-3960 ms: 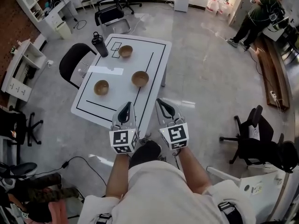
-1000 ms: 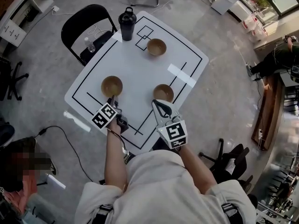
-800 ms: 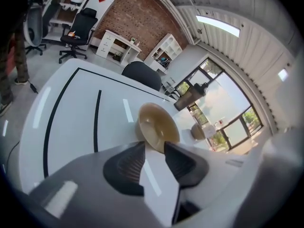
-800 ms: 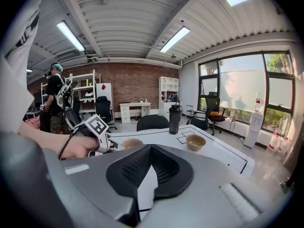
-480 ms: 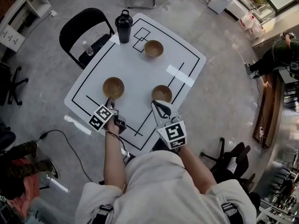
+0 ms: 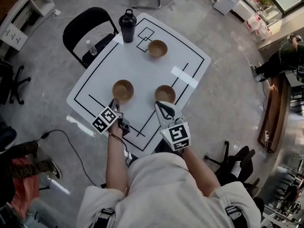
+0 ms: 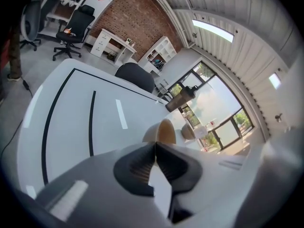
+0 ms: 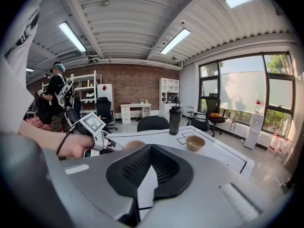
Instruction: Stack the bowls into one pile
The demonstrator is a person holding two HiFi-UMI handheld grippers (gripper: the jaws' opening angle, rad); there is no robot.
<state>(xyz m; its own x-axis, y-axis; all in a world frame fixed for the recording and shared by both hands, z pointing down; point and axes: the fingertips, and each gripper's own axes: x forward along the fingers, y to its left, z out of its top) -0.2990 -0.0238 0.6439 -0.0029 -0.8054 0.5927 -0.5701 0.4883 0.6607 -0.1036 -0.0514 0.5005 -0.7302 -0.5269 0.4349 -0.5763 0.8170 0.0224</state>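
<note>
Bowl [image 6: 122, 90] rim — left tool [image 6: 114, 102] has just clenched on it; right tool [image 6: 157, 104] clenched, just beside another bowl [image 6: 165, 94].

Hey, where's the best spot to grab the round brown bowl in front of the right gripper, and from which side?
Probably take the round brown bowl by its near rim, one of the fingers inside, one outside, coming from the person's side, slightly above. It sits upright, mouth open, that rim facing the shut right gripper, which must open first.
</note>
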